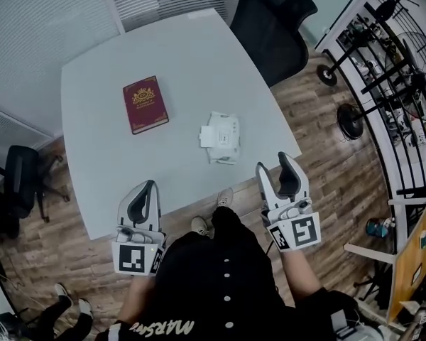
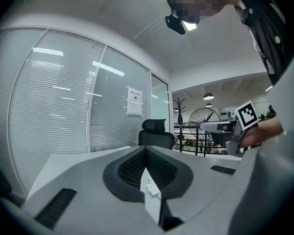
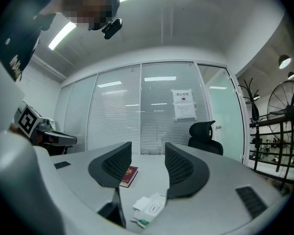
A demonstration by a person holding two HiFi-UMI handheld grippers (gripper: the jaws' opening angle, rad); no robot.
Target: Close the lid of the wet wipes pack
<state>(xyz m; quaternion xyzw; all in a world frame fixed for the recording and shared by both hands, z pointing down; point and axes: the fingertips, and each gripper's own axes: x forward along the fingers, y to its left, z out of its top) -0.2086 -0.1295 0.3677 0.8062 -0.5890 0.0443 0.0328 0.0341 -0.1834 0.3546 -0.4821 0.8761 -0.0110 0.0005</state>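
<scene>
An office meeting room: a pale desk point(image 1: 128, 183), black swivel chair point(image 1: 270, 23), glass partitions with blinds point(image 3: 152, 116), wood-plank floor point(image 1: 326, 162).

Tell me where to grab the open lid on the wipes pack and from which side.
Take the lid by its free outer edge, the one pointing toward the book, and come in from that side. It lies folded out flat off the pack, so its hinge is probably along the inner edge. The right gripper, with its jaws apart, looks better placed.
</scene>
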